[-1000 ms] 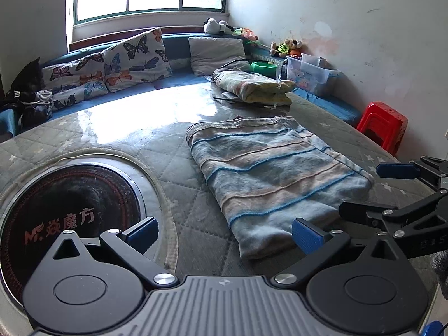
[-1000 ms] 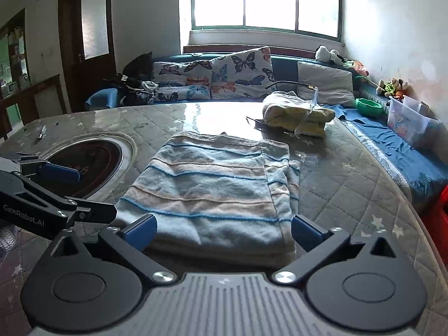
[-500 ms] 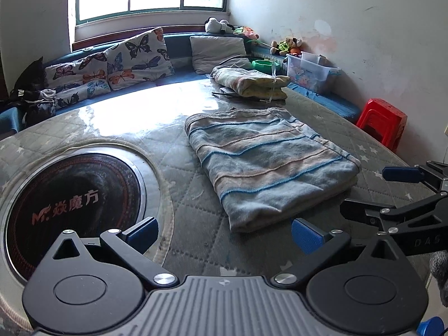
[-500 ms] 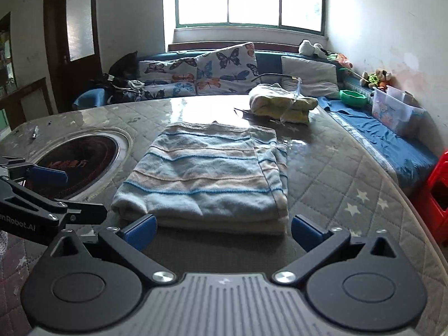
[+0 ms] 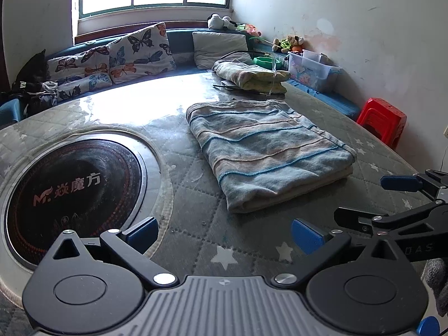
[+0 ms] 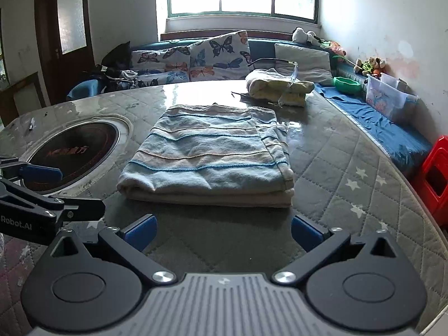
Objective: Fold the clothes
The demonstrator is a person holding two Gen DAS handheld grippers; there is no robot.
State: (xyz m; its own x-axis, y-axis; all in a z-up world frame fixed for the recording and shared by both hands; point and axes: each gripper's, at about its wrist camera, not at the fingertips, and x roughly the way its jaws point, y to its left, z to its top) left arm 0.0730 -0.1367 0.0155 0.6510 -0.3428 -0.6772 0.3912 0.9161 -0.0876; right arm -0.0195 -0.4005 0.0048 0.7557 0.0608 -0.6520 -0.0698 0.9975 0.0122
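The striped garment (image 6: 207, 156) lies folded into a neat, thick rectangle at the centre of the right wrist frame, flat on the quilted, star-printed desk (image 6: 350, 168). It is soft, pale blue-grey cloth crossed by thin bright-blue and tan lines, with several layers stacked at the near edge and a narrower folded panel along its right side. In the left wrist view the same garment (image 5: 268, 154) sits right of centre, its long edges running diagonally toward the upper left.

The left tool (image 5: 224, 232) hovers at the bottom of its frame, blue pads spread apart and empty, short of the cloth. The right tool (image 6: 224, 231) is likewise spread wide with nothing between its pads, just before the garment's near edge.

A round black cooktop (image 5: 70, 190) is set in the desk at left. A second folded bundle (image 6: 280, 86), yellowish, rests farther back.
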